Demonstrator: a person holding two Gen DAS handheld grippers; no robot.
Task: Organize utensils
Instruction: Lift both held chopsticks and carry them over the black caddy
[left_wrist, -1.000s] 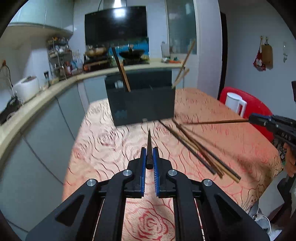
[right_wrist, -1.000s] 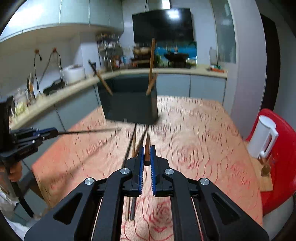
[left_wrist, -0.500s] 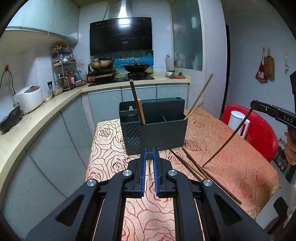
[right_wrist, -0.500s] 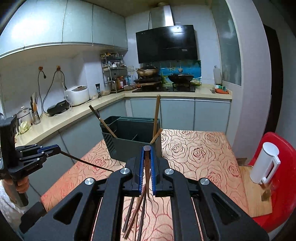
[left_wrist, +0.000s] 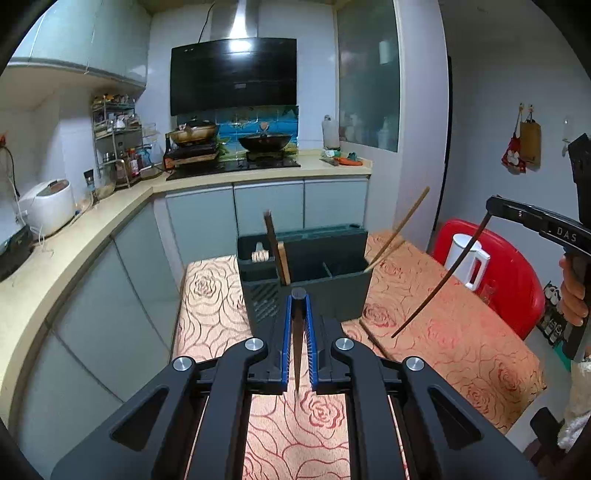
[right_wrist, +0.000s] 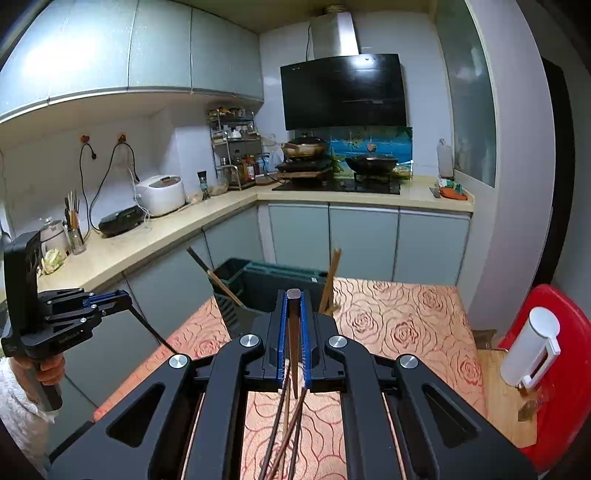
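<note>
Since a second ago both hand-held grippers have risen from just above the bench, and each chopstick that then pointed roughly level now hangs tip-down, clear of the cloth.

The left hand-held gripper (left_wrist: 298, 295) is clamped on a dark chopstick (left_wrist: 297, 343): its blue pads pinch the thick end, and the shaft runs down between the fingers toward the camera. In the right wrist view the same chopstick slants down from the gripper's tip toward the bench's left edge.

The right hand-held gripper (right_wrist: 294, 293) is likewise closed on a brown chopstick (right_wrist: 294, 343), gripped at its blunt top. Seen from the left wrist, it droops from the gripper out over the right half of the bench, its point just above the cloth.

Straight ahead of both stands the dark utensil holder (left_wrist: 332, 291) at the far end of the bench (left_wrist: 461, 332), which wears an orange rose-patterned cloth. Two chopsticks lean out of its left compartment and two paler ones out of its right corner. Loose chopsticks (right_wrist: 284, 432) remain lying on the cloth below the right gripper, crossing one another.

Right of the bench, a white jug (left_wrist: 467, 260) sits on a red chair (left_wrist: 517, 280).
</note>
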